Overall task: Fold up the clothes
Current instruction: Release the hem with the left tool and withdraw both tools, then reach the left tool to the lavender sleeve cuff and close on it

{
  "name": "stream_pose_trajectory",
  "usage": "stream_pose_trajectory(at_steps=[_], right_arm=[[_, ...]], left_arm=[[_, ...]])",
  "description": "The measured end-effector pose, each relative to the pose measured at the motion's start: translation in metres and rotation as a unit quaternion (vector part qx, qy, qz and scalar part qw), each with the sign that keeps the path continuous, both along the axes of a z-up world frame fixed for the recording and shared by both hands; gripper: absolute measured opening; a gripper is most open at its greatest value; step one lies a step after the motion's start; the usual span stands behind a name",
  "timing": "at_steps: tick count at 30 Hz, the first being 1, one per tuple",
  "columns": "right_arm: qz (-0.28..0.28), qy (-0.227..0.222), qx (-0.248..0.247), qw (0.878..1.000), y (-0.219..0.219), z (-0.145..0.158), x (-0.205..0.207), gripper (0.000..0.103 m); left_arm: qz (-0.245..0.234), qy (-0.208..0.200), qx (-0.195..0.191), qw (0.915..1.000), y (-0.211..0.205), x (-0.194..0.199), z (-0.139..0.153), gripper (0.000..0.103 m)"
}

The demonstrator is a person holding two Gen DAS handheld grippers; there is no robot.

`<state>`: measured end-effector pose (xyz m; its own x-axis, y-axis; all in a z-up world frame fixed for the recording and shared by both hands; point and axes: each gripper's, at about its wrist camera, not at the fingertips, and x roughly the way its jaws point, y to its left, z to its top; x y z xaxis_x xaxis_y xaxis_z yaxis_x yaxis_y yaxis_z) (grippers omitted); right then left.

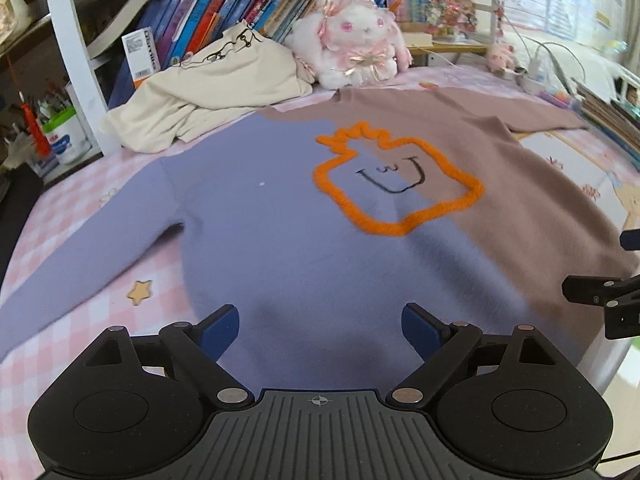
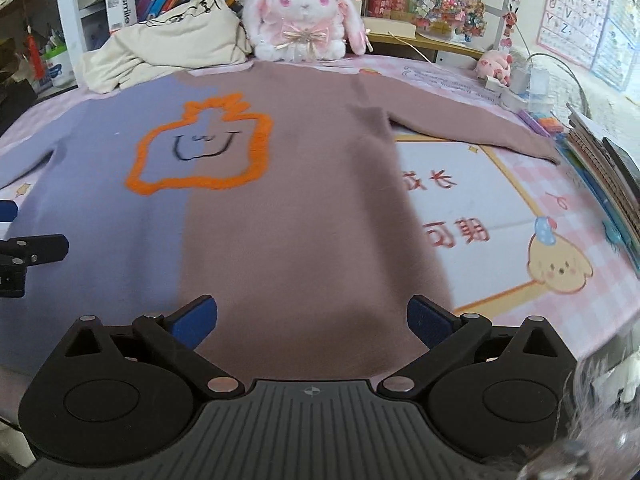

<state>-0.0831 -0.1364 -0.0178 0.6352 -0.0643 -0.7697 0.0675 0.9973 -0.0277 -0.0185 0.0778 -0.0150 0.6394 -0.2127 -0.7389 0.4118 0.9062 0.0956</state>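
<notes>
A two-tone sweater, lavender on one half point(image 1: 260, 240) and brown on the other point(image 2: 320, 200), lies flat on the pink checked table, sleeves spread out. An orange outline with a drawn face point(image 1: 394, 178) sits on its chest. My left gripper point(image 1: 320, 330) is open over the lavender hem. My right gripper point(image 2: 312, 320) is open over the brown hem. Each gripper shows at the edge of the other's view: the right one point(image 1: 600, 300), the left one point(image 2: 28, 252). Neither holds anything.
A cream garment point(image 1: 208, 92) lies crumpled at the back left. A white plush bunny point(image 2: 304, 20) sits behind the collar. Bookshelves point(image 1: 240, 8) line the back. Stacked books point(image 2: 600, 160) lie at the right edge. A white jar point(image 1: 66, 140) stands at left.
</notes>
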Motion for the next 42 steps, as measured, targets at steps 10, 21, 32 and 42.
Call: stream_pose_trajectory(at_steps=[10,21,32,42], right_arm=[[0.039,-0.010,-0.009,0.999,0.062,0.007,0.014,0.103],[0.145,-0.017,-0.028,0.989,0.109,0.012,0.026,0.103],[0.136,-0.003,-0.046,0.990,0.103,0.011,0.025,0.103],[0.088,0.006,-0.057,0.994,0.081,0.012,0.017,0.103]], left_arm=[[0.081,-0.016,-0.024,0.9963,0.084,0.000,0.004,0.094],[0.244,-0.034,-0.082,0.9658,0.189,0.003,0.003,0.094],[0.408,-0.014,-0.276,0.8700,0.292,0.031,-0.020,0.091],[0.436,-0.030,-0.298,0.8487,0.312,0.073,-0.028,0.078]])
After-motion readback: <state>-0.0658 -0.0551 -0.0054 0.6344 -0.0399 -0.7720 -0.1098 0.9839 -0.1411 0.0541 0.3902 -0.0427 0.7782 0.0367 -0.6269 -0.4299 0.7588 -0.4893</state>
